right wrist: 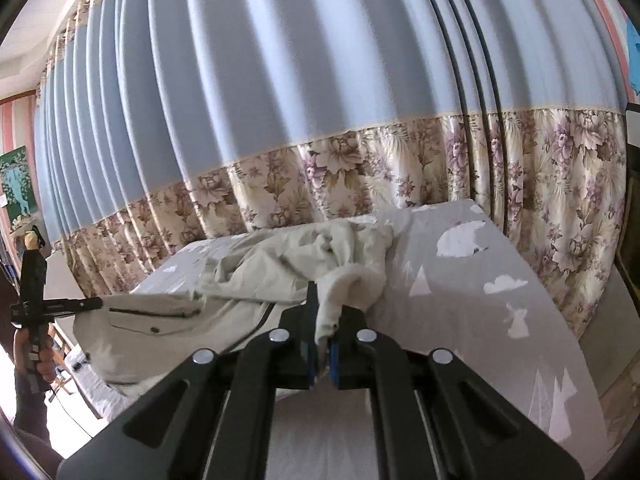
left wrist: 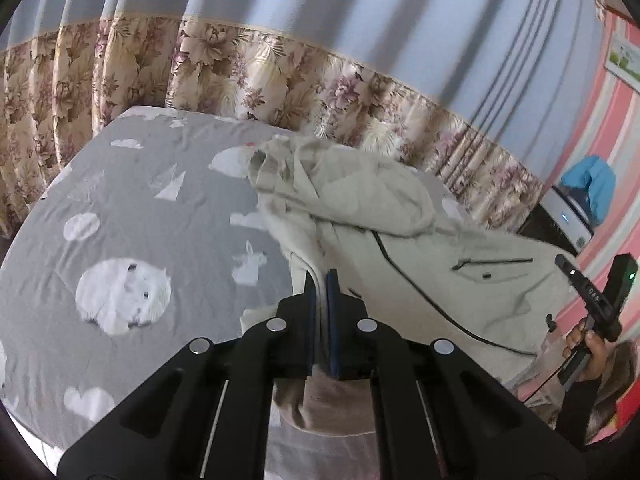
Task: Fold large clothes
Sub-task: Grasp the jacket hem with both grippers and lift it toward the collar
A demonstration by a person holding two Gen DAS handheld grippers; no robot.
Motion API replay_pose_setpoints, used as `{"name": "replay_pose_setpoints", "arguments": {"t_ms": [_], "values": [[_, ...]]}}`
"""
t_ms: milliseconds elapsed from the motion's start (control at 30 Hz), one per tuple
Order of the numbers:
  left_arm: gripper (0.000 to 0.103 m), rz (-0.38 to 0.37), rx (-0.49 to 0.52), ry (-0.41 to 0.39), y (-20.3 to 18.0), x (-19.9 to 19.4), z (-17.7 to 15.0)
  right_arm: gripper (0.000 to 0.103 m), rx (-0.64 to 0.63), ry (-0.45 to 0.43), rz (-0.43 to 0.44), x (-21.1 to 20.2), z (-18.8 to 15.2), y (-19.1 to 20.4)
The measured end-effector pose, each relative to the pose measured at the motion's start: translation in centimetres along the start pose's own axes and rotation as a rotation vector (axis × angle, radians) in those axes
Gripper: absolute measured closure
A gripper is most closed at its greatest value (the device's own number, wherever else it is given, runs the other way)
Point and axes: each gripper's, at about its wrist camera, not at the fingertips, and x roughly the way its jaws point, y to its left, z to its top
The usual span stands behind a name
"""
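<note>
Clamped in the left gripper (left wrist: 321,280), a cream hem of the beige jacket (left wrist: 420,248) runs between its closed jaws. Likewise the right gripper (right wrist: 323,312) has its jaws clenched on a pale fleecy fold of the same jacket (lining side out). It sprawls rumpled across the bed (left wrist: 168,216) toward its far edge, beside the floral curtain (right wrist: 360,168), on a grey sheet printed with white animals.
</note>
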Motion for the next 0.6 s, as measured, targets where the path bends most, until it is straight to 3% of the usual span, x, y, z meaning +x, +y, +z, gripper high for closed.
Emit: {"name": "replay_pose_setpoints", "arguments": {"t_ms": [100,300,500,600], "values": [[0.100,-0.019,-0.017,0.002,0.2,0.8,2.7,0.099,-0.039,-0.013,-0.015,1.9,2.9,0.4],[0.097,0.056,0.043,-0.024,0.0,4.0,10.3,0.099,-0.115,0.016,-0.111,8.8,9.9,-0.1],[0.095,0.221,0.150,0.022,-0.7,12.4,16.9,0.099,-0.200,0.138,-0.222,19.8,14.1,-1.3],[0.093,0.246,0.153,0.063,0.0,16.9,19.3,0.099,-0.208,0.225,-0.258,25.3,14.6,-2.9]]}}
